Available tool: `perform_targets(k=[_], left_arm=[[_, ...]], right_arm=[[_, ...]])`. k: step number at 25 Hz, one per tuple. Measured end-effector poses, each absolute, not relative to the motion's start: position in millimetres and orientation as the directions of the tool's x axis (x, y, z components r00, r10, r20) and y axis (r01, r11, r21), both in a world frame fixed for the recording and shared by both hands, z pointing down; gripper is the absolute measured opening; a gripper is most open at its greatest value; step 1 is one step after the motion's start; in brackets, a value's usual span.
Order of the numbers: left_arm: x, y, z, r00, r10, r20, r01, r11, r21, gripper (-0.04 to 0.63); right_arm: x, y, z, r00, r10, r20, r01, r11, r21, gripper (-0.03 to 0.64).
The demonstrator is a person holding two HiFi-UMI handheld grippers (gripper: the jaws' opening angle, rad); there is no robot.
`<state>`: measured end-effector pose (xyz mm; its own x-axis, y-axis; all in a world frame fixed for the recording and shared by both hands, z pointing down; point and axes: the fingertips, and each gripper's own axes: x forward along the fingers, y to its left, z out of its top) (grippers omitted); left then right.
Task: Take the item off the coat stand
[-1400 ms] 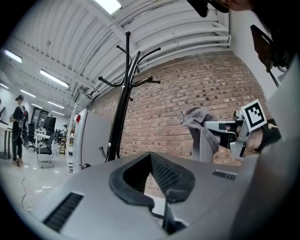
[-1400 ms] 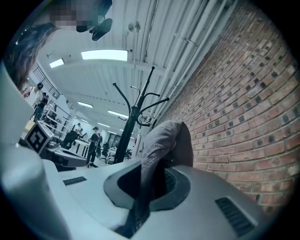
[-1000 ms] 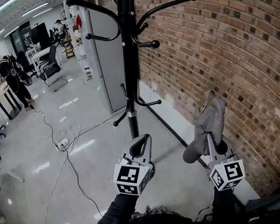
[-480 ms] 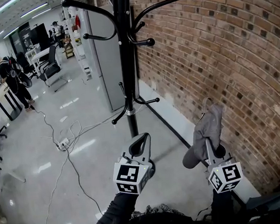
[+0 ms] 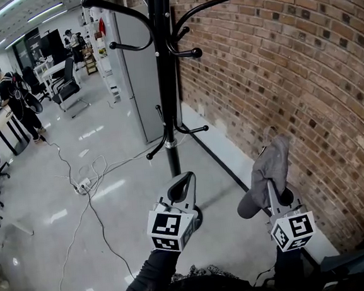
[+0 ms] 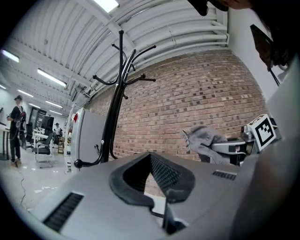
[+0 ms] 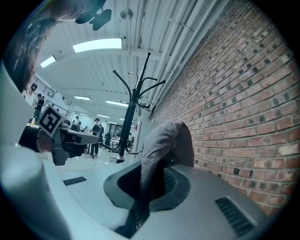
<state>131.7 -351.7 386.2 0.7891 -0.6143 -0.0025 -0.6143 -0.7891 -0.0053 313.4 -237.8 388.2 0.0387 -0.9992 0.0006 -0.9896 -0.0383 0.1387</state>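
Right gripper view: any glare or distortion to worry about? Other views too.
Right gripper view: strong fisheye, black corners, ceiling light blown out, grey cloth sharp. Left gripper view: same vignette, coat stand leans, slightly bowed. Head view: brick wall curves, glare patches on floor.

The left gripper [image 6: 151, 161] has its jaws together at the tips with nothing between them. Beyond them a black stand [image 6: 115, 108] rises before a brick wall [image 6: 197, 89], its hooks bare. At the right edge, the right gripper [image 6: 220, 147] grips a grey cap [image 6: 202, 139]. A person [image 6: 16, 126] stands far left.
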Motion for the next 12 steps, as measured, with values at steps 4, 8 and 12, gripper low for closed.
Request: perform_targets(k=[4, 8, 12], left_arm=[[128.5, -353.9, 386.7, 0.785, -0.619, -0.005, -0.619, -0.785, -0.005, 0.008], [126.6, -357.3, 387.2, 0.783, -0.622, -0.002, -0.622, -0.783, -0.004, 0.008], [126.6, -358.7, 387.4, 0.782, -0.624, 0.000, -0.624, -0.782, -0.004, 0.008]], right_arm=[[312.5, -239.0, 389.4, 0.040, -0.999, 0.005, -0.988, -0.039, 0.148, 0.014], [313.9, -240.0, 387.4, 0.047, -0.999, 0.006, -0.989, -0.046, 0.139, 0.013], [318.1, -239.3, 387.5, 0.056, -0.998, 0.008, -0.988, -0.054, 0.143, 0.014]])
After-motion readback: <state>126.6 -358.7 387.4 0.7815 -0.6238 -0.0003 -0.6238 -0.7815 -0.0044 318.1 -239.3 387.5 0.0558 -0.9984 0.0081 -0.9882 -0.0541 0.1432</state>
